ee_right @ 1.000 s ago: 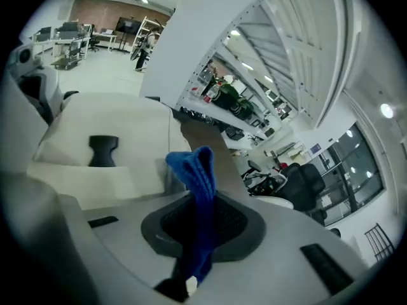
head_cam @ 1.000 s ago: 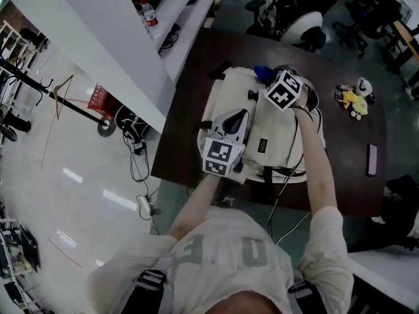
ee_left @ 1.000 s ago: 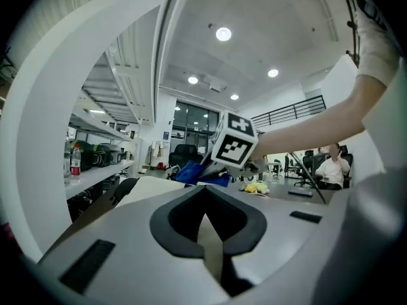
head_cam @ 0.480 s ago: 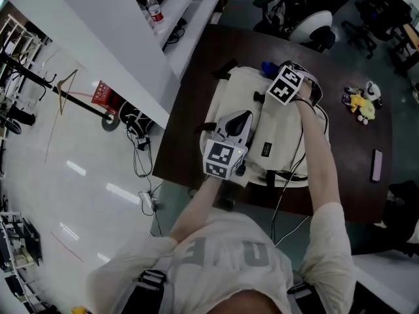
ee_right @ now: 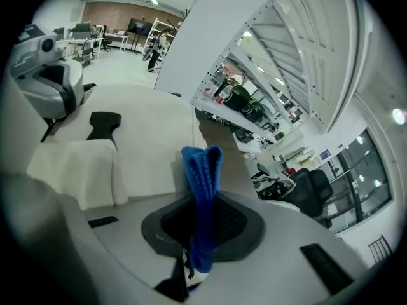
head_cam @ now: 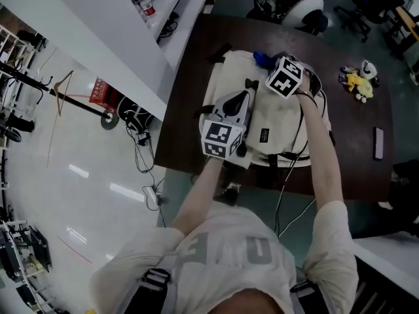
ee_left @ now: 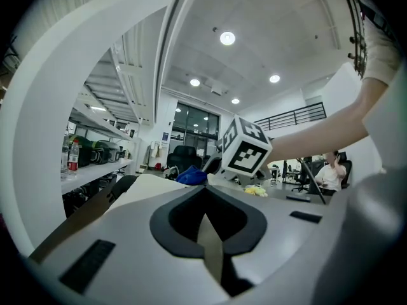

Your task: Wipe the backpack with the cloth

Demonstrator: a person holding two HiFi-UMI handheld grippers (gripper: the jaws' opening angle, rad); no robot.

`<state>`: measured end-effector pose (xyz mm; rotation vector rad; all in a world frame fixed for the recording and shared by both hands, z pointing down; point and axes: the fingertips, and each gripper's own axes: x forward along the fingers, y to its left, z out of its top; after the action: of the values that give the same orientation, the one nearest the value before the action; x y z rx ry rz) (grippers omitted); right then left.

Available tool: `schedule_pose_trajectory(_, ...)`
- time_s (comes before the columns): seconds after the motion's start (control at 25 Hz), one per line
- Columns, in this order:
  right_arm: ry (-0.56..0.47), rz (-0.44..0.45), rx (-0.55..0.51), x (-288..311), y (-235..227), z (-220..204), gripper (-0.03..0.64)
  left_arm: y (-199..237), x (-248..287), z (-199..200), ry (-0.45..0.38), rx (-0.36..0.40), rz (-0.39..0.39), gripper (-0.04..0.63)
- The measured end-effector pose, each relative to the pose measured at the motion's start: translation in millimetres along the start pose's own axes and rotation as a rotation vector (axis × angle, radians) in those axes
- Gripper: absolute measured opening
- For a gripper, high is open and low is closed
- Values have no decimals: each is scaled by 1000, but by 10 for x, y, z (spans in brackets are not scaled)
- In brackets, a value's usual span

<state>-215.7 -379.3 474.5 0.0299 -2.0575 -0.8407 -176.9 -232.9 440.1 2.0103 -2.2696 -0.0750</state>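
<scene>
A cream backpack [head_cam: 281, 120] lies flat on the dark brown table [head_cam: 353, 169]. My left gripper [head_cam: 239, 101] rests on the backpack's left side, and its jaws are shut with a thin fold of cream fabric between them [ee_left: 210, 246]. At the backpack's far top edge, my right gripper [head_cam: 267, 63] is shut on a blue cloth [head_cam: 260, 57]. In the right gripper view the cloth [ee_right: 203, 183] stands up as a folded strip between the jaws, over the backpack [ee_right: 146, 157]. The left gripper view shows the right gripper's marker cube [ee_left: 245, 148] beyond the cream surface.
A yellow soft toy [head_cam: 357, 85] and a phone [head_cam: 378, 142] lie on the table's right part. Cables [head_cam: 288, 195] hang over the near edge. Office chairs [head_cam: 302, 10] stand beyond the far edge. A white counter with a bottle [head_cam: 145, 5] runs along the left.
The head view has shifted slightly. Both grippers keep their hold, and the right gripper with the cloth stays near the backpack's far top edge.
</scene>
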Motion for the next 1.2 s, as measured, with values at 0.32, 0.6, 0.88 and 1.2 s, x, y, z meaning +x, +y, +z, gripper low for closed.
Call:
schedule_pose_trajectory(0.32,21,-232,15,-484,324,-92,43,14,-2,-17,9,-12,-11,3)
schedule_pose_trajectory(0.6,-12,-346,141,-806,711,-192,43,-107,-167,56,6,23,-10,3)
schedule_pose_trajectory(0.88,-65,-367,215,-1119,978,-215,43,-261,-503,-53,8,3,-1,3)
schedule_pose_trajectory(1.2,-39,-312,190,-1133,1595,-225,43,-381,-834,-200,33,-10,-8,3)
